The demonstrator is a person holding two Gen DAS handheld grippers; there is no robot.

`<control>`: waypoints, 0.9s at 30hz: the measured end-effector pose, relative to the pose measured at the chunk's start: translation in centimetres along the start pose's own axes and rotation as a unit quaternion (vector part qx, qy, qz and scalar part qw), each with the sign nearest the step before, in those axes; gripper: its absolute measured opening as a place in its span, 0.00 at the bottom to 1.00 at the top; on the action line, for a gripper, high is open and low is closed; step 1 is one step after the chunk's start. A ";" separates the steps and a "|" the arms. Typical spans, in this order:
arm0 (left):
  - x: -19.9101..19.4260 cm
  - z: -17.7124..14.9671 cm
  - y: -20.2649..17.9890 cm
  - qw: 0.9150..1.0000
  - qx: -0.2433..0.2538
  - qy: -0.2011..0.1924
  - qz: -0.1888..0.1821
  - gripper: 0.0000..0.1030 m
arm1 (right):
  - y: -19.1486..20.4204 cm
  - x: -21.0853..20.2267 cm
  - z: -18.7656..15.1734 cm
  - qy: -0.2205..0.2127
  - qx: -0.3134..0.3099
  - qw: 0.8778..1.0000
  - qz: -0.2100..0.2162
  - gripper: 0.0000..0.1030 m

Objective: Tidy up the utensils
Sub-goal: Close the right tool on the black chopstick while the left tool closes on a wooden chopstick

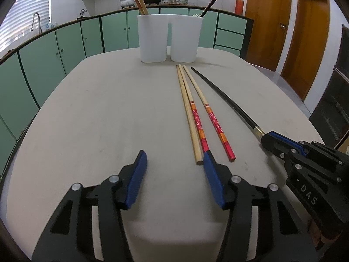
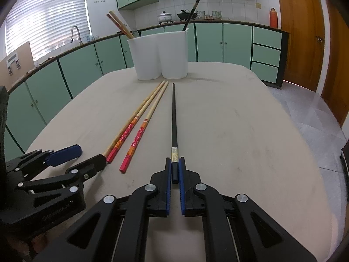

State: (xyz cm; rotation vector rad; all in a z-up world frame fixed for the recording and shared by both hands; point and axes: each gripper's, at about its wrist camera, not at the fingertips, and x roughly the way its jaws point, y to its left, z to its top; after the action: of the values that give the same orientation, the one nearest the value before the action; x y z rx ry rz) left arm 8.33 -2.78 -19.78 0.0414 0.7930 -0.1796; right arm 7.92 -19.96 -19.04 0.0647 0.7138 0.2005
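Left wrist view: the left gripper (image 1: 174, 159) hovers with jaws apart and empty over the tabletop (image 1: 98, 109), beside three wooden chopsticks (image 1: 192, 113) lying before a white holder (image 1: 170, 38). Right wrist view: the right gripper (image 2: 175, 168) is clamped on a black chopstick (image 2: 174, 118) lying on the tabletop.

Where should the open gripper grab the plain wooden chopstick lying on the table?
Probably by its thick near end. The plain wooden chopstick lies flat, pointing at the white holder, touching a red-patterned chopstick alongside. So come from above at that blunt end, where the left gripper already waits with jaws open.
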 end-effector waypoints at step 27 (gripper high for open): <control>-1.5 1.7 -0.9 1.000 -0.005 -0.019 -0.023 0.06 | -0.7 -1.5 1.4 -0.019 -0.007 1.000 0.018 0.06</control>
State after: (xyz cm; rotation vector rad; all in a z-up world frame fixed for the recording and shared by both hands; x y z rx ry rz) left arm 8.34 -3.67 -17.48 0.0100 0.7572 -0.2196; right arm 7.82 -20.91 -17.08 0.0691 0.6732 0.2387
